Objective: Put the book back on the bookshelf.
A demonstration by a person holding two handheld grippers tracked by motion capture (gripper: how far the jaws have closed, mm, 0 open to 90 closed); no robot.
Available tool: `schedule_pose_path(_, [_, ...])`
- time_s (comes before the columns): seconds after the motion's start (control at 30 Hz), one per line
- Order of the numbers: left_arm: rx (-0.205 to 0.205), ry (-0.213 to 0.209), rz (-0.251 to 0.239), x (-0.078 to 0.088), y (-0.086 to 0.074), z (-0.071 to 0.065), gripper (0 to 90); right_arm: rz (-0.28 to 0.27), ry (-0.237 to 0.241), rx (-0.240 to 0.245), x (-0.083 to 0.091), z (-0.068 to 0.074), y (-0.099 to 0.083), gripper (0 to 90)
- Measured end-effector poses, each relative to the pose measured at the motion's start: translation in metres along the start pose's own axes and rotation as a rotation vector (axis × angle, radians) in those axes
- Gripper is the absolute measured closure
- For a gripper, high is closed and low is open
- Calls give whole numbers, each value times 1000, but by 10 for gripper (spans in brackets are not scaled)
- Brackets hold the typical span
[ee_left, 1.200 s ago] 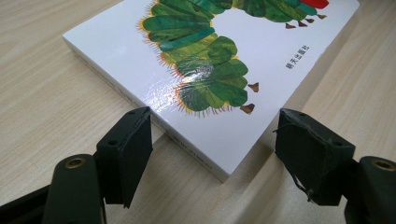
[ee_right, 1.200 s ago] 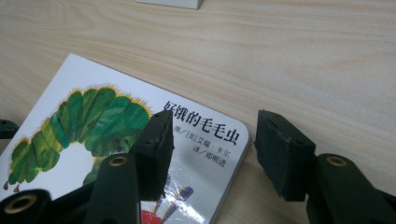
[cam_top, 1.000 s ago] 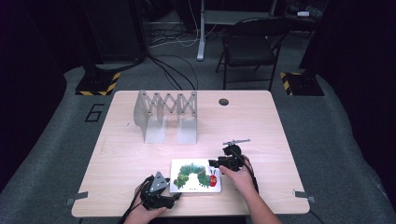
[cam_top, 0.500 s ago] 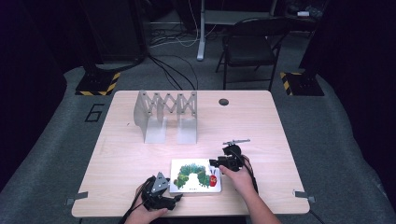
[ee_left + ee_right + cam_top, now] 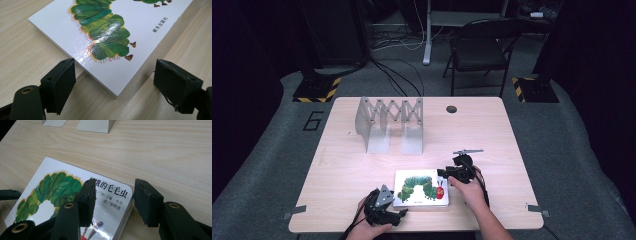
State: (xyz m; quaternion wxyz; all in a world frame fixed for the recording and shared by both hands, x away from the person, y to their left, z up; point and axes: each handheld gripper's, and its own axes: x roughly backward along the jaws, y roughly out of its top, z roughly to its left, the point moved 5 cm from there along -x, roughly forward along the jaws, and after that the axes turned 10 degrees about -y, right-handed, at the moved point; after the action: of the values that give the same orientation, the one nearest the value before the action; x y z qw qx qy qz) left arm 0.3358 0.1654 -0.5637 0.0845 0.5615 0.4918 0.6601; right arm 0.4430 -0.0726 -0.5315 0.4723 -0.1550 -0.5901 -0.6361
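A white picture book (image 5: pixel 419 187) with a green caterpillar on its cover lies flat near the table's front edge. My left gripper (image 5: pixel 399 212) sits at the book's near left corner. In the left gripper view its jaws (image 5: pixel 115 75) have just been opening and stand wide, the book's corner (image 5: pixel 120 30) between them untouched. My right gripper (image 5: pixel 443 173) is at the far right corner. Its jaws (image 5: pixel 113 187) have just been closing: one hangs over the cover (image 5: pixel 50 192), the other stands beside the edge with a gap.
A grey accordion-style rack (image 5: pixel 389 122) stands upright at the back left of the wooden table (image 5: pixel 492 135), and its feet (image 5: pixel 96 125) lie beyond the book. A round cable hole (image 5: pixel 451 109) sits at the back. A folding chair (image 5: pixel 479 47) stands behind the table.
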Motion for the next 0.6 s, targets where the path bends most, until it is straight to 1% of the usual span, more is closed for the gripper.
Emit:
schedule_pose_path(0.03, [1, 0, 4, 0, 0, 0, 176, -9, 3, -3, 0, 0, 0, 525])
schedule_pose_path(0.07, [2, 2, 6, 0, 0, -1, 173, -18, 5, 3, 1, 0, 1, 525])
schedule_pose_path(0.13, [7, -1, 9, 0, 0, -1, 164, -24, 8, -1, 2, 0, 1, 525])
schedule_pose_path(0.17, [9, 15, 3, -1, 1, -1, 159, -16, 12, -9, 4, 1, 1, 527])
schedule_pose_path(0.2, [9, 15, 3, -1, 1, -1, 154, -13, 13, -17, 5, 1, 1, 528])
schedule_pose_path(0.23, [15, 24, 6, -2, 1, -1, 154, -13, 13, -17, 5, 1, 1, 528])
schedule_pose_path(0.3, [21, 23, 9, -2, 2, -2, 152, -20, 18, -21, 8, 2, 2, 528])
schedule_pose_path(0.33, [24, 41, 1, -3, 2, -2, 152, -25, 18, -14, 9, 3, 3, 528])
schedule_pose_path(0.37, [35, 40, -1, -3, 2, -3, 151, -29, 17, -6, 10, 3, 3, 528])
schedule_pose_path(0.4, [37, 38, 0, -3, 2, -3, 150, -33, 18, -8, 11, 4, 3, 528])
schedule_pose_path(0.43, [38, 46, -2, -4, 2, -3, 148, -35, 18, -10, 13, 4, 4, 528])
schedule_pose_path(0.5, [43, 51, -5, -4, 2, -3, 146, -46, 27, -4, 15, 5, 4, 528])
schedule_pose_path(0.53, [44, 49, -4, -4, 2, -3, 144, -45, 30, -12, 16, 5, 4, 528])
schedule_pose_path(0.57, [46, 47, 2, -4, 2, -4, 140, -48, 33, -8, 17, 5, 4, 528])
schedule_pose_path(0.6, [44, 49, 7, -4, 2, -4, 134, -48, 37, -19, 19, 6, 4, 528])
